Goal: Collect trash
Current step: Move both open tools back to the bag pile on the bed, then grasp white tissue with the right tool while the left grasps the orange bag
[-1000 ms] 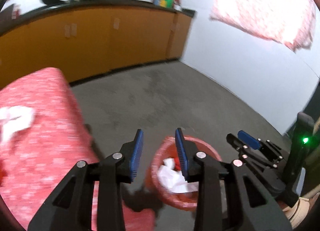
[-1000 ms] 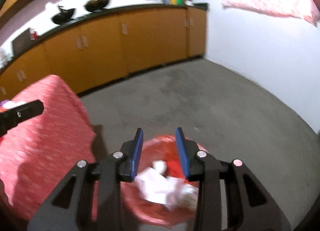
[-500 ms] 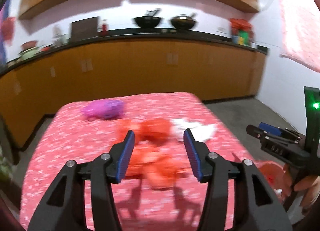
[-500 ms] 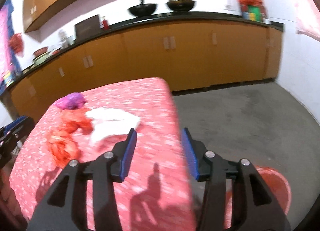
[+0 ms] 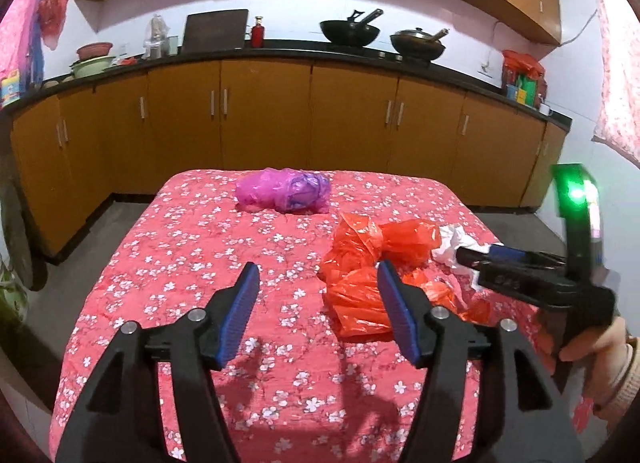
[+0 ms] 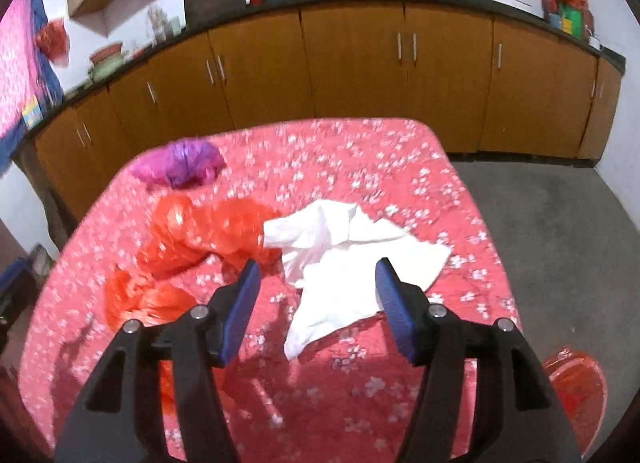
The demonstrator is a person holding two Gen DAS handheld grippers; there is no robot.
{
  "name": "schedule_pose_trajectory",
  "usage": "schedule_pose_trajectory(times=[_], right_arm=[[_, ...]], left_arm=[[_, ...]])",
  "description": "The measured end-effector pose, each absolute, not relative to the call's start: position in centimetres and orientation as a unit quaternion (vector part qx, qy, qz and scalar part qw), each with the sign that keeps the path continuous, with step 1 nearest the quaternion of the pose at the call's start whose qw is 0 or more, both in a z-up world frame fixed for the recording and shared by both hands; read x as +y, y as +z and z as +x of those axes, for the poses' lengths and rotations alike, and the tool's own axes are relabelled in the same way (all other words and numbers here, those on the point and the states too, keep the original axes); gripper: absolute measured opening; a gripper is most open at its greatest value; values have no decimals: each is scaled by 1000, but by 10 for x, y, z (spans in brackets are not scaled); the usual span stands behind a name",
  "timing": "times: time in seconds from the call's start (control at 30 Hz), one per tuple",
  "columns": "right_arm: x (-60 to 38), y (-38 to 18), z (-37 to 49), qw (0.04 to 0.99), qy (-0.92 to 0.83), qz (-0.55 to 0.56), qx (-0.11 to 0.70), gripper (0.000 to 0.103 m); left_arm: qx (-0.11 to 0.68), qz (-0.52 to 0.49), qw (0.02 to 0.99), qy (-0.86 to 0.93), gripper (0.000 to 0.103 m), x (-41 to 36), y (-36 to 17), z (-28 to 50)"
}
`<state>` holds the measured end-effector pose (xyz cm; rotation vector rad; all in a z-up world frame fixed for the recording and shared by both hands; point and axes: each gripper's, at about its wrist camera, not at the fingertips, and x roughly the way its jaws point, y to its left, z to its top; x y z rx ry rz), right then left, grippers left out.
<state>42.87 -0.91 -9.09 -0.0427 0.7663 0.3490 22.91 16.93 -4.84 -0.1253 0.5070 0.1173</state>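
While hovering over table [image 5: 192, 231], left gripper [image 5: 316, 295] and right gripper [image 6: 316, 287] jaws just opening, parted, empty.

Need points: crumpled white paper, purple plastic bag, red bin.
crumpled white paper [image 6: 344, 259], right wrist view, middle of sheet
purple plastic bag [image 5: 284, 191], left wrist view, bag's middle
red bin [image 6: 580, 379], right wrist view, rim

No text, label, brand or number can be read anywhere in either view; faint marks on the right tongs [image 5: 505, 281] body stay too blurred to make out.
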Motion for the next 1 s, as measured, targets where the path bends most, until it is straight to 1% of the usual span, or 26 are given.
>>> schedule_pose_trajectory(times=[0.03,0.07,0.1,0.17,0.2,0.27,0.4,0.57,0.6,0.63,0.67,0.7,0.73,0.77,0.8,0.83,0.87,1.0], right_arm=[[-8,-94,431,910,166,-24,378,55],[-8,-96,433,908,165,-24,384,40],[-9,-99,436,905,162,-24,392,18],[-14,-104,439,900,158,-20,406,6],[-17,-103,438,903,156,-20,401,4],[-23,-100,434,908,154,-18,390,4],[-33,-95,431,912,152,0,381,4],[-36,-96,426,913,153,-11,378,4],[-37,-96,425,913,154,-11,378,4],[-37,-96,424,913,154,-11,378,4],[-37,-96,424,913,154,-10,378,4],[-37,-96,423,913,154,-10,378,4],[-38,-96,423,913,154,-9,378,4],[-37,-96,423,913,154,-9,378,4],[-37,-96,423,913,155,-9,377,4],[-37,-96,422,913,155,-9,376,4],[-37,-96,421,913,156,-9,376,4],[-36,-94,418,914,158,-13,372,4]], left_arm=[[252,-62,964,53,65,169,-49,230],[254,-62,964,47,67,169,-51,232],[256,-62,964,42,68,169,-52,235],[262,-63,963,32,69,167,-53,241],[264,-64,962,26,70,166,-54,245],[270,-63,961,17,74,164,-58,251],[299,-64,952,8,74,157,-68,268],[343,-99,934,-1,74,160,-81,291],[347,-105,932,-4,70,162,-82,293],[348,-108,931,-10,61,162,-83,294],[350,-108,930,-17,55,161,-83,295],[352,-103,930,-24,38,160,-84,294],[355,-97,930,-31,26,158,-87,294],[357,-85,930,-32,22,154,-89,293],[357,-72,931,-32,10,152,-91,291],[358,-65,931,-30,3,150,-93,290],[357,-68,931,-27,1,152,-93,288],[349,-77,934,-14,0,166,-88,279]])
